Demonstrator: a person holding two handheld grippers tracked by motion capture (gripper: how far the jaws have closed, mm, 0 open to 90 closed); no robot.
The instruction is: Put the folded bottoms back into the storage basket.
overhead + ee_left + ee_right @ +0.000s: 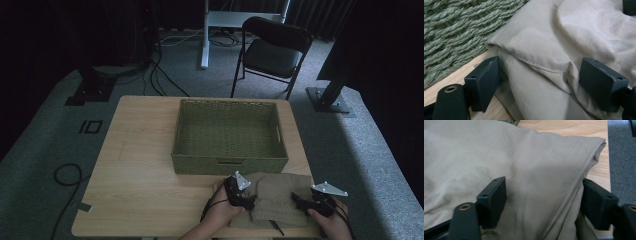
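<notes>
Each hand-held gripper [239, 192] is black, with square drilled jaw blocks, brass-ringed posts, grey triangular top plate, trailing black cable.

Folded cloth [277, 197] before basket [229, 165]

The high view is dimly lit and underexposed: the surroundings from nine o'clock through twelve to three o'clock are lost in near black, and fine detail is softened by low resolution. The pale rectangular wooden table [145, 150] is the brightest area, evenly lit, with no glare seen. A faint shadow is cast inside the green woven rectangular basket [229, 164]. Both gripper views are much brighter, with soft diffuse light. Gentle shading is seen in the folds of the beige folded cloth garment [564, 37]. The black parts at six o'clock are blurred, being out of focus.
</notes>
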